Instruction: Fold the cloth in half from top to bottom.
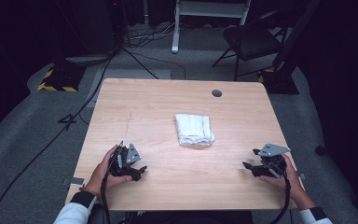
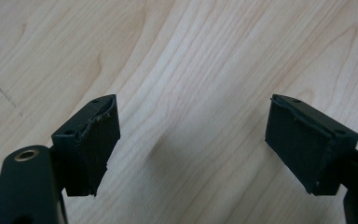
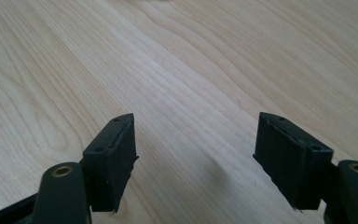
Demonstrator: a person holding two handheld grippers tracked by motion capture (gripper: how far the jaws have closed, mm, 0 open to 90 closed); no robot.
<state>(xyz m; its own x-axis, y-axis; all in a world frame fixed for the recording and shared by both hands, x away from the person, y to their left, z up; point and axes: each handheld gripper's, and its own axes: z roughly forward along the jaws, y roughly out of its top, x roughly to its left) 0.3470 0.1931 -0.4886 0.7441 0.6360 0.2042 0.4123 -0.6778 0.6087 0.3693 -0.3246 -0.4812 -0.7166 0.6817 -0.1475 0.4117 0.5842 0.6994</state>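
While both hands rest low at the near edge of the tabletop (image 1: 168,100), each hand-held gripper stands with its jaws apart and nothing between them. The left hand-held gripper (image 1: 139,171) sits at the lower left of the high view, gripped by the left hand (image 1: 103,171), its black jaws pointing right across the wood and its grey plate (image 1: 131,153) tilted on top. In the left gripper view the two pads (image 2: 95,140) stand wide, with bare wood grain between and beyond them. The right hand-held gripper (image 1: 248,162) sits at the lower right of the high view, held by the right hand (image 1: 286,179), jaws pointing left, with its own grey plate (image 1: 272,149) above. In the right gripper view its pads (image 3: 116,158) are likewise spread over bare wood.

A folded white towel (image 1: 194,130) lies flat on the tabletop, right of centre in the high view, between the two grippers and further up the frame, well apart from both. A round dark hole (image 1: 216,93) marks the tabletop near its far edge.

Beyond the tabletop, grey carpet (image 1: 23,135) carries loose cables (image 1: 81,109). A black chair (image 1: 251,42) stands at the upper right, and a yellow-and-black striped base (image 1: 56,81) at the upper left.
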